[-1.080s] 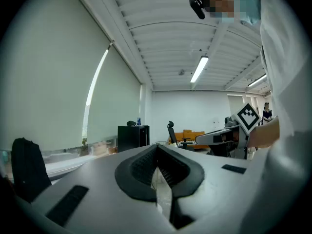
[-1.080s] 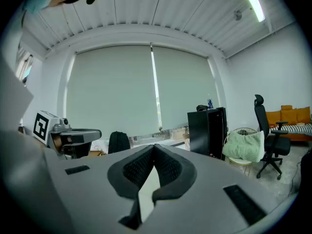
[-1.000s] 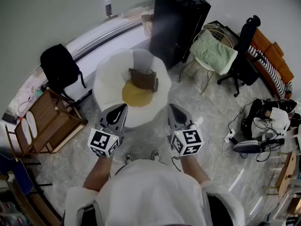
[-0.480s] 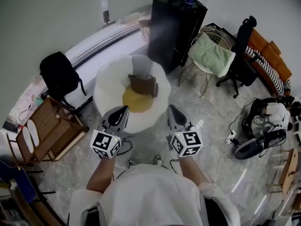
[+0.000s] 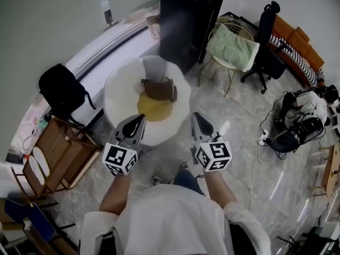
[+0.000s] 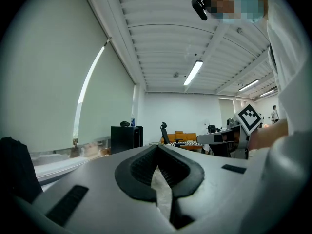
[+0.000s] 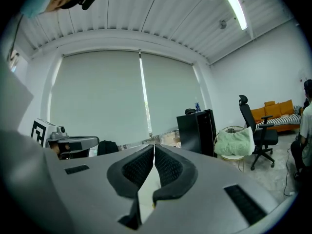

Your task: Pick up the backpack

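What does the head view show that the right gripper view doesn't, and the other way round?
Only the head view: the white beanbag ahead with a brown bag on it, and the wooden rack.
Only the right gripper view: the right gripper with its jaws shut on nothing, the window blinds and the ceiling light.
Both: the black cabinet, the green-draped chair, the office chair, and the black backpack, only a small dark shape in the gripper view.

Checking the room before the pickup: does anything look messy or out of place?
Mostly tidy. Loose cables and a power strip sprawl over the floor at the right, and a green towel is slung over the round wire chair.
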Demonstrator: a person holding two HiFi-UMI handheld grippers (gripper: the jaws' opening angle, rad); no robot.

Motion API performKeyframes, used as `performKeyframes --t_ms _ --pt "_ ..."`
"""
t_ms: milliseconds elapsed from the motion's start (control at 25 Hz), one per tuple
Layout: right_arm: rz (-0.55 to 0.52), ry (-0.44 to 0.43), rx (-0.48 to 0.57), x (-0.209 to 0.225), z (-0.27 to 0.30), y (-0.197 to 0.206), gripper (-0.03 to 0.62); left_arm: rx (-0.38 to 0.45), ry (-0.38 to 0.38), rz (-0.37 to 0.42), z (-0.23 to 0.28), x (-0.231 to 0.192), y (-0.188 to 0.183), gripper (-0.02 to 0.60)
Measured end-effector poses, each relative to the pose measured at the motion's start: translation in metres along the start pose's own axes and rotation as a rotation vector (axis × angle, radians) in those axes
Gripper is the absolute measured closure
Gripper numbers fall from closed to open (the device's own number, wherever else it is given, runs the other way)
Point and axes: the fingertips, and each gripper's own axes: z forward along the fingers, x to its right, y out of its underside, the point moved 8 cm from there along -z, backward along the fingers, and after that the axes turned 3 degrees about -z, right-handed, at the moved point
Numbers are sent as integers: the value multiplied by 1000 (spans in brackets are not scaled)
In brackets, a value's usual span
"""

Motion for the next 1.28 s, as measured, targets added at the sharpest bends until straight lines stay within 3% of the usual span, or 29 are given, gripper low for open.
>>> performKeyframes --t_ms 280,880,1280 --pt "-3 -11 -3 28 17 -1 563 -1 -8 -5 31 1 3 550" --pt "-8 -190 -51 126 78 1 563 17 -179 -12 128 11 8 550" --pt "15 -244 -75 149 119 6 563 2 -238 -28 157 -4 15 549"
